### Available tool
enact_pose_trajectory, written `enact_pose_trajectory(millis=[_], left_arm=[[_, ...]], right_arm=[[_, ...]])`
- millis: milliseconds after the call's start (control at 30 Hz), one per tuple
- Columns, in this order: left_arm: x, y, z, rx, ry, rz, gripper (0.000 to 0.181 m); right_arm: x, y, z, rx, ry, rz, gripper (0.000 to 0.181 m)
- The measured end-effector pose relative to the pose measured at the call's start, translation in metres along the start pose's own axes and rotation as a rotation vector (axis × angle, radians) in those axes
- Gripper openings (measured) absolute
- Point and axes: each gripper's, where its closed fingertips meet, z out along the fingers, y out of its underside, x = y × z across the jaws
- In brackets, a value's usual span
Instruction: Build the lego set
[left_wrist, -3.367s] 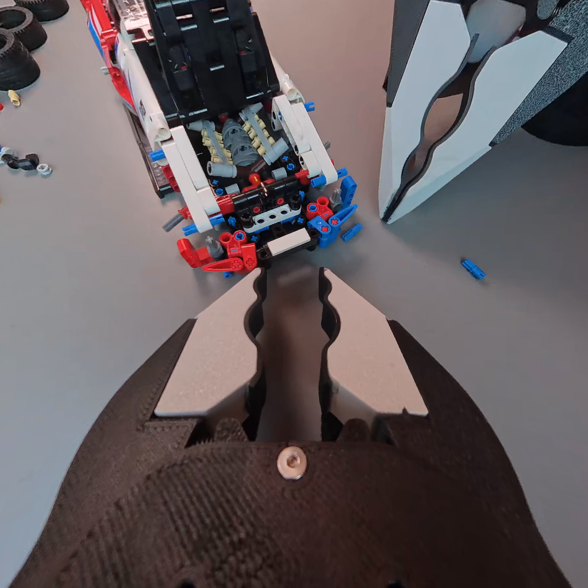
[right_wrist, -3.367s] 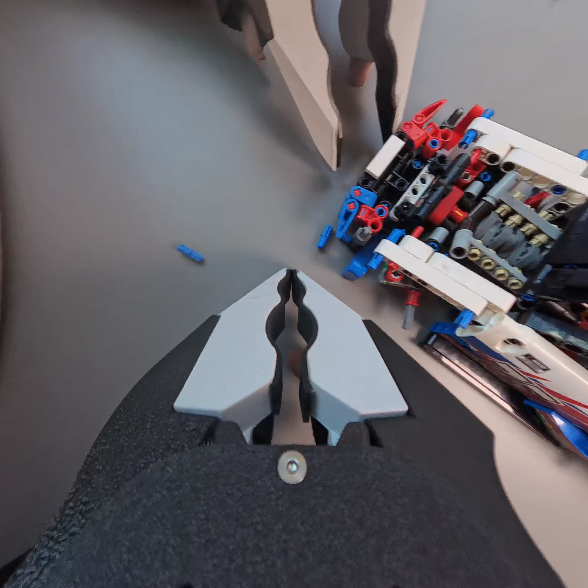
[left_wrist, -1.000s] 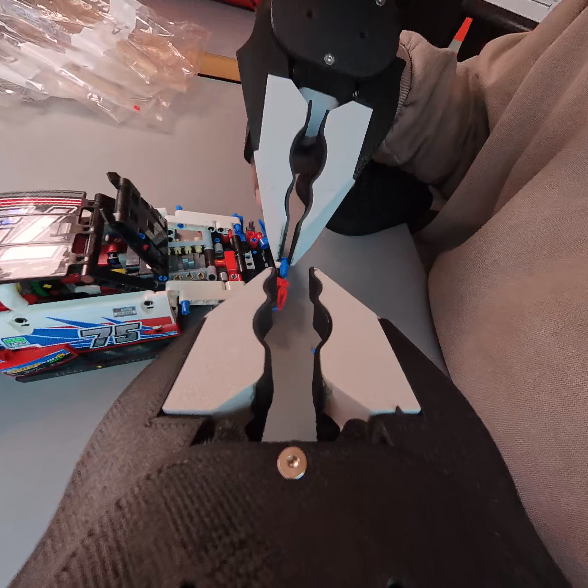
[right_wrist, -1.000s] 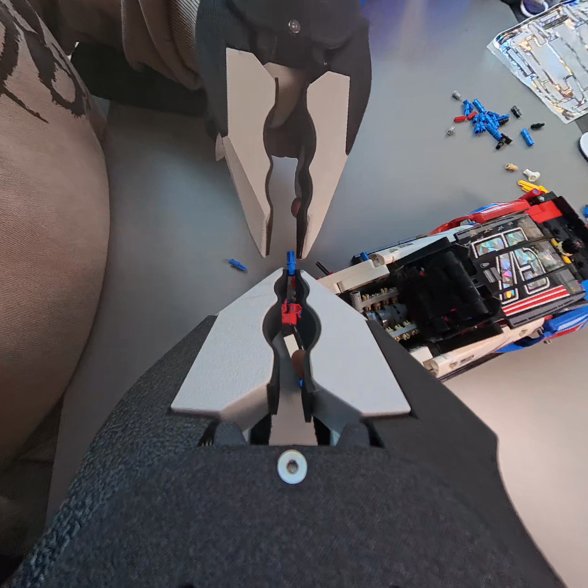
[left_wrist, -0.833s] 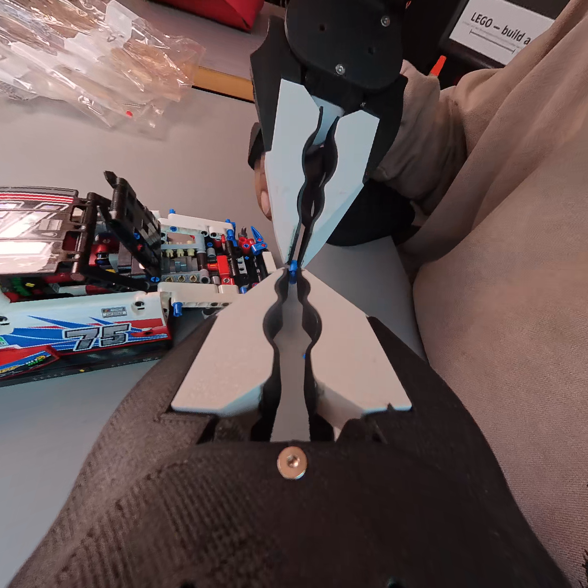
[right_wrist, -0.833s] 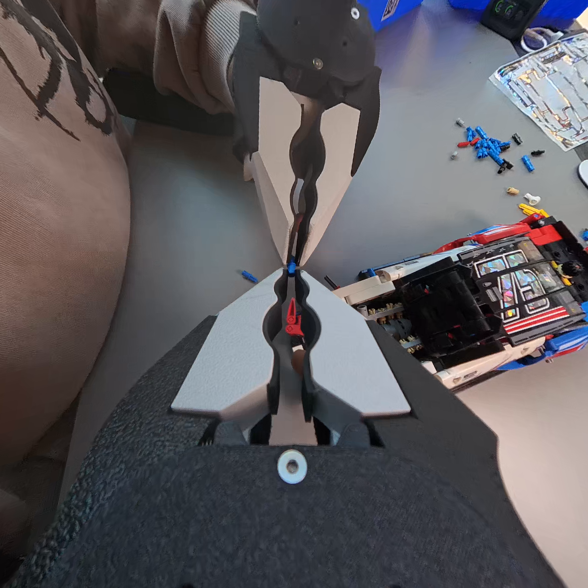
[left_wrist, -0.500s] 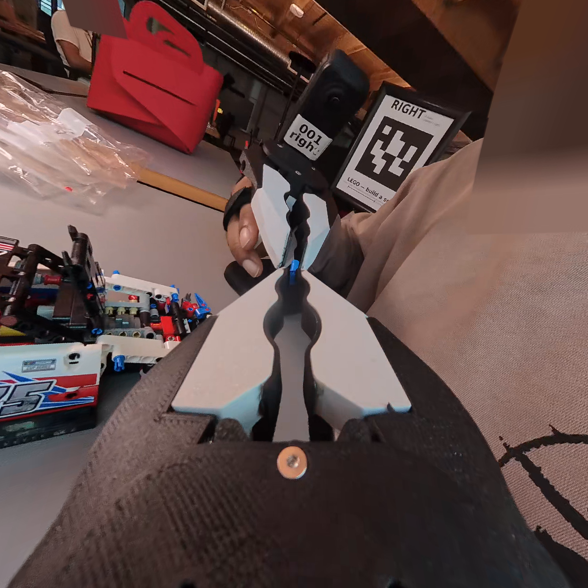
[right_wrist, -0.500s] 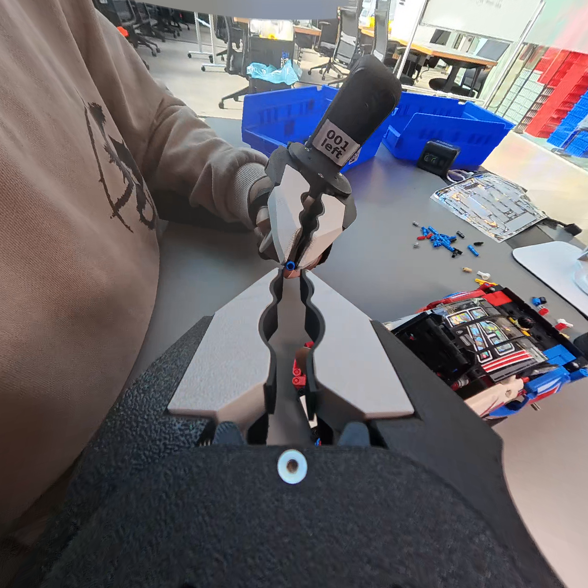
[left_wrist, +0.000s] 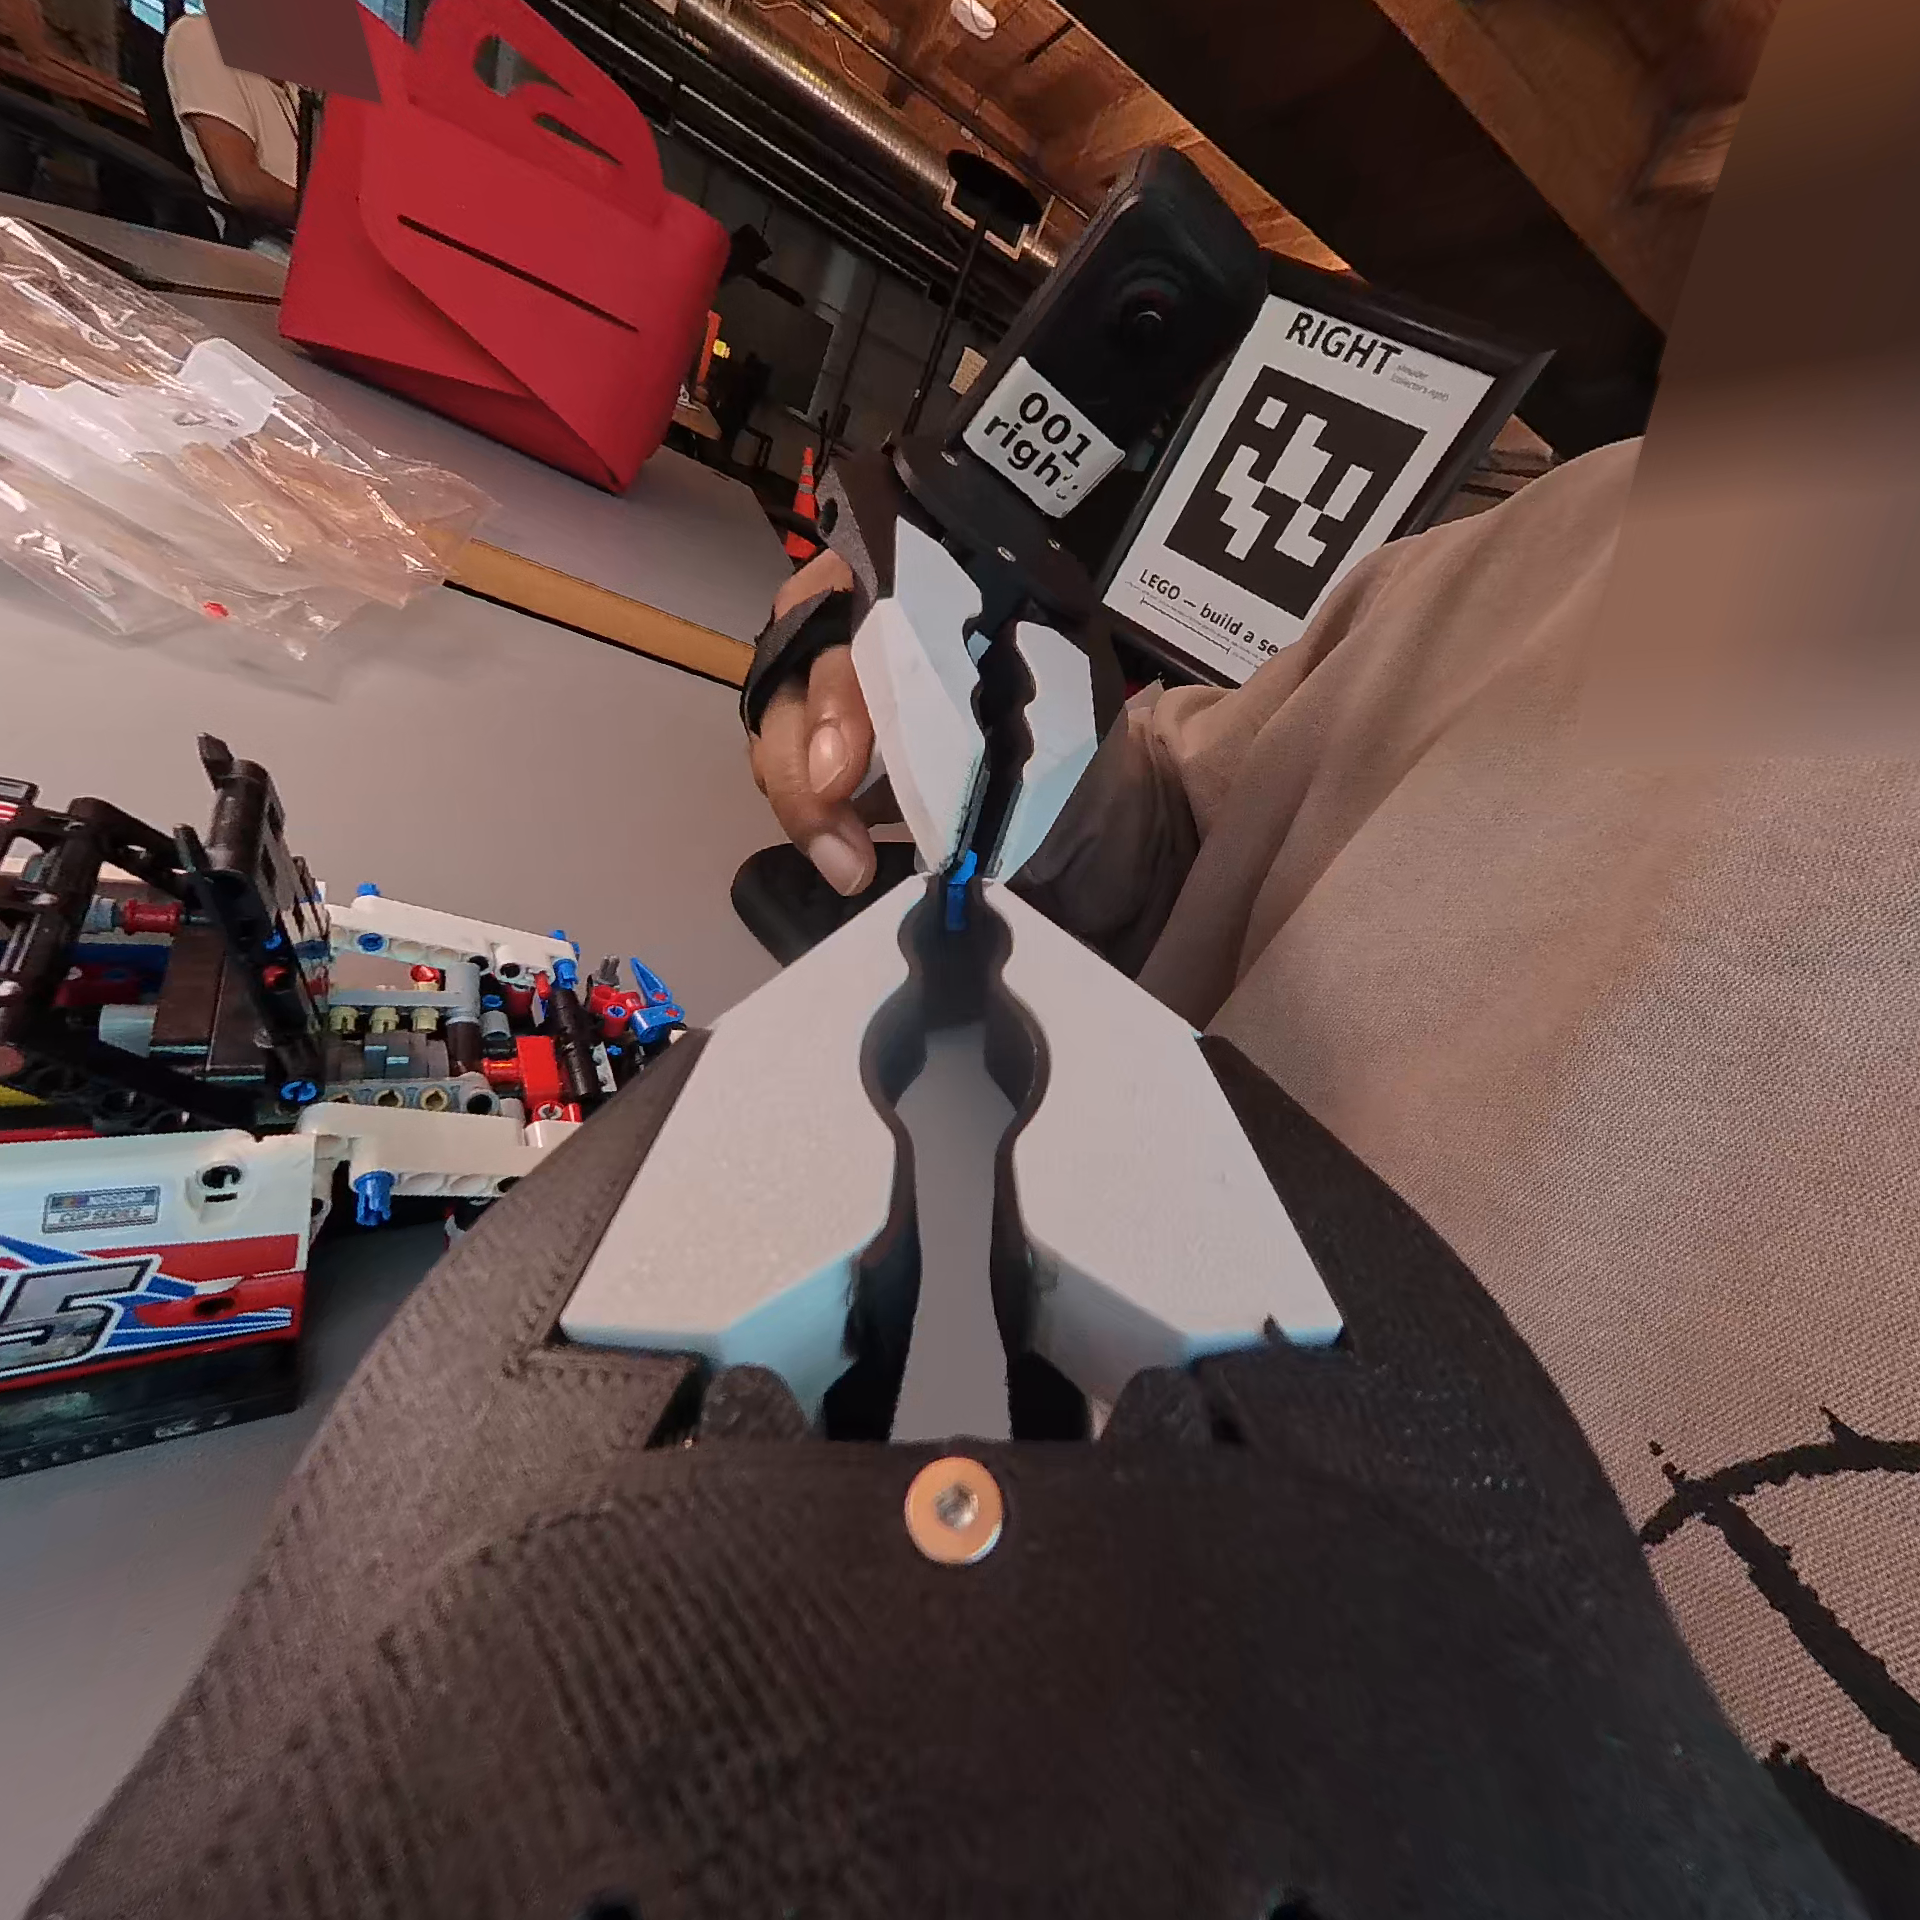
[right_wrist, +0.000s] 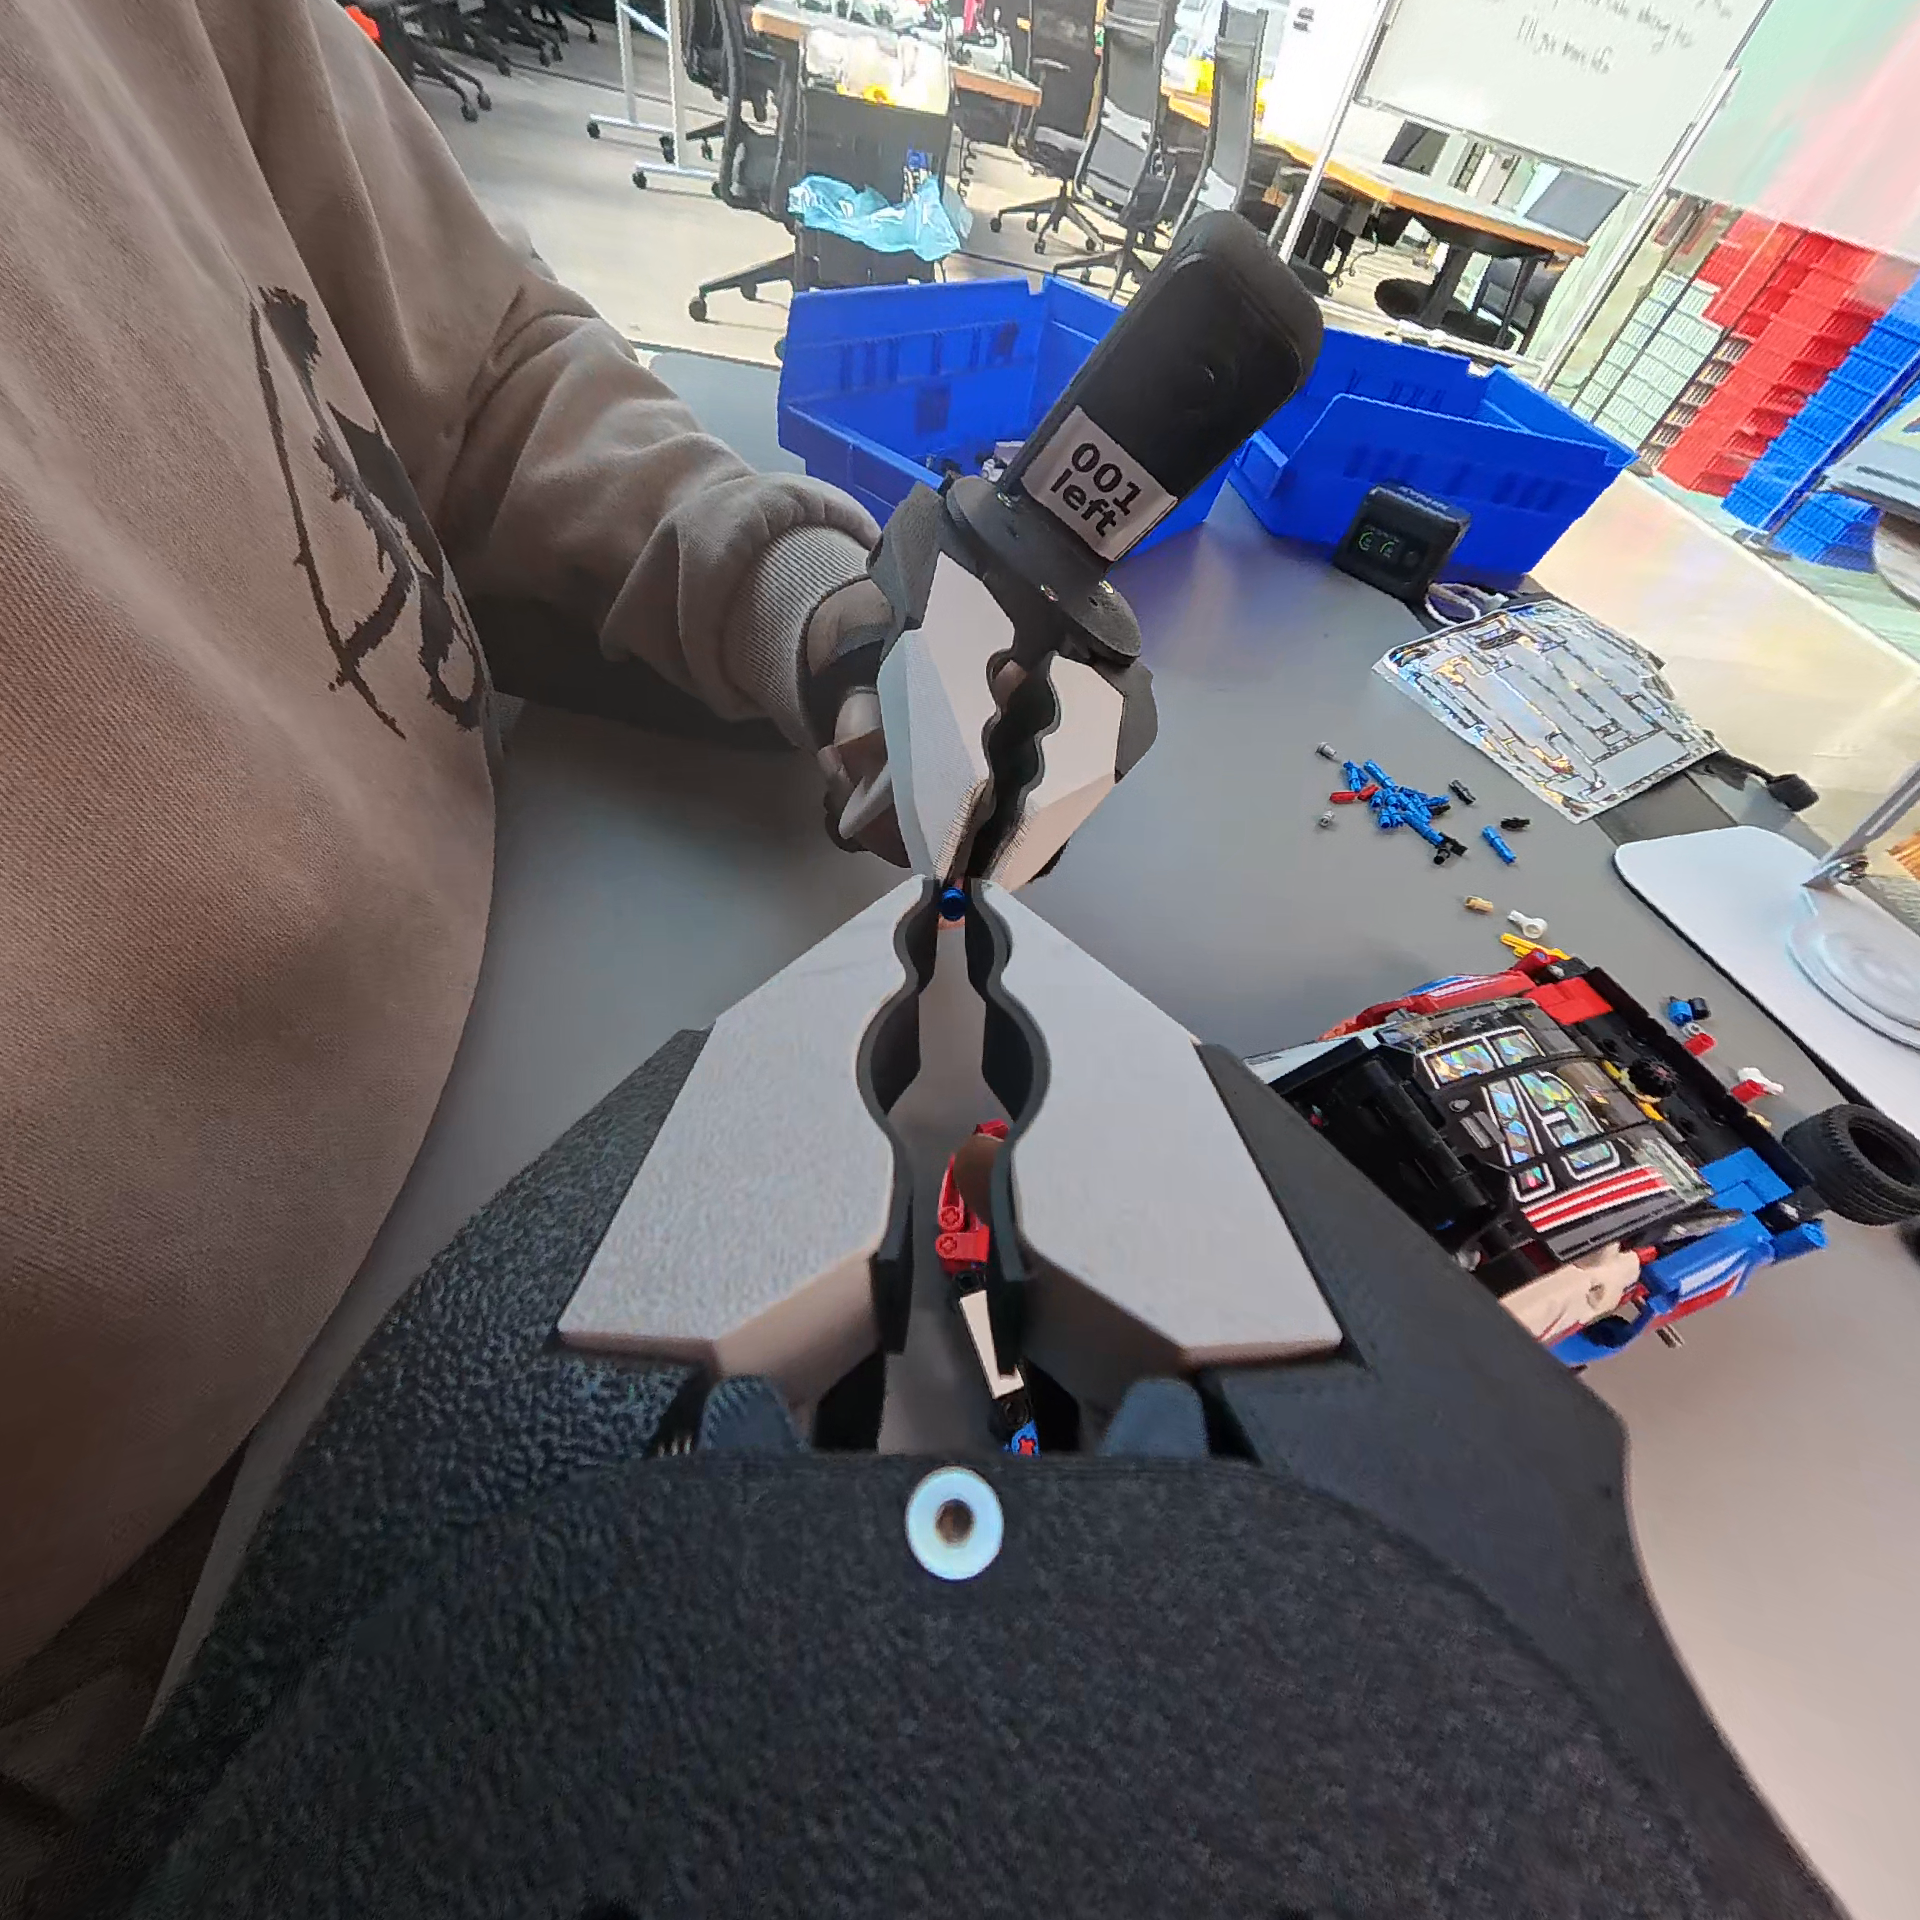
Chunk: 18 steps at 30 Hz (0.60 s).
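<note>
A small blue pin (left_wrist: 956, 896) is held in the air between the two grippers, which meet tip to tip. My left gripper (left_wrist: 958, 902) is shut on its near end. My right gripper (right_wrist: 948, 900) faces it from the other side, with the same pin (right_wrist: 948, 902) seen end-on between its closed tips. The part-built red, white and blue racing car (left_wrist: 208, 1143) lies on the grey table to the left, below both grippers. It also shows in the right wrist view (right_wrist: 1538, 1132), at the right.
The person's beige sweatshirt (left_wrist: 1558, 935) is close on one side. On the table are a pile of loose pins (right_wrist: 1392, 805), an instruction sheet (right_wrist: 1548, 707), a tyre (right_wrist: 1860, 1158), blue bins (right_wrist: 935, 395), plastic bags (left_wrist: 187, 499) and a red box (left_wrist: 488, 270).
The right gripper picked up the pin and raised it. The left gripper closed on its free end. Both then tilted up together, away from the table, still joined at the pin.
</note>
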Motion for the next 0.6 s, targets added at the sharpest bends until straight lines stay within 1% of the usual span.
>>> enact_pose_trajectory(millis=[300,467,567,600], left_arm=[[0.003,-0.006,-0.002,0.035,0.016,0.002,0.000],[0.001,-0.006,-0.003,0.030,0.002,0.012,0.000],[-0.008,-0.005,-0.004,0.019,-0.054,0.025,0.003],[-0.013,-0.005,-0.006,0.011,-0.088,0.035,0.011]], right_arm=[[0.001,-0.003,0.000,-0.001,-0.005,0.013,0.002],[0.002,-0.002,0.002,-0.010,-0.009,0.017,0.001],[0.010,0.005,-0.004,-0.076,-0.011,0.023,0.001],[0.019,0.008,-0.012,-0.116,0.009,0.011,0.001]])
